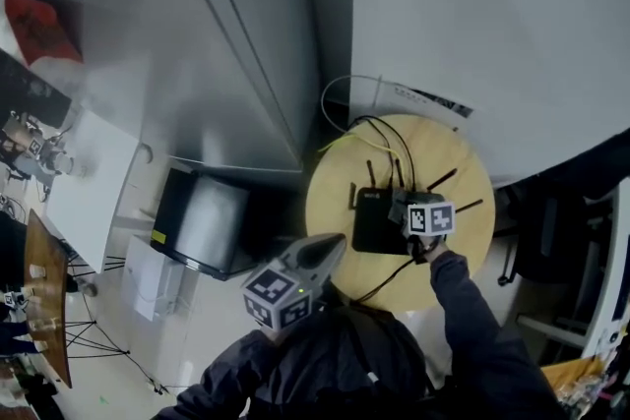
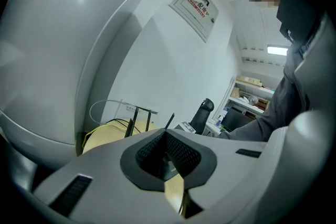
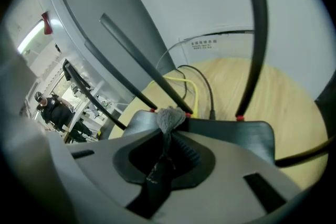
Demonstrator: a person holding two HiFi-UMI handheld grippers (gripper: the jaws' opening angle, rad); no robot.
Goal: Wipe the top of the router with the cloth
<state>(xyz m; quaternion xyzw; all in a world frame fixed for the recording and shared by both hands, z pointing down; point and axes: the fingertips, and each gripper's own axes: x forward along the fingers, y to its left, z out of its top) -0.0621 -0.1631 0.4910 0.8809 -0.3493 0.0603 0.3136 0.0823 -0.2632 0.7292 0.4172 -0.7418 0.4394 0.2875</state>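
A black router (image 1: 372,221) with several thin antennas lies on a round wooden table (image 1: 335,192). My right gripper (image 1: 425,217) hangs over the router's right part. In the right gripper view it (image 3: 170,128) is shut on a small grey cloth (image 3: 169,117), whose bunched tip sticks out just above the router's dark top (image 3: 236,134), near its back edge. My left gripper (image 1: 295,285) is held off the table's left side, close to the person's body. In the left gripper view its jaws (image 2: 167,136) are shut with nothing between them. They point toward the table (image 2: 105,136) and the antennas (image 2: 134,118).
Yellow and black cables (image 1: 364,128) run off the table's back toward a big white cabinet (image 1: 472,25). A black box (image 1: 202,221) stands on the floor left of the table. An office chair (image 2: 202,113) and shelves are farther off. An antenna (image 3: 257,34) crosses the right gripper view.
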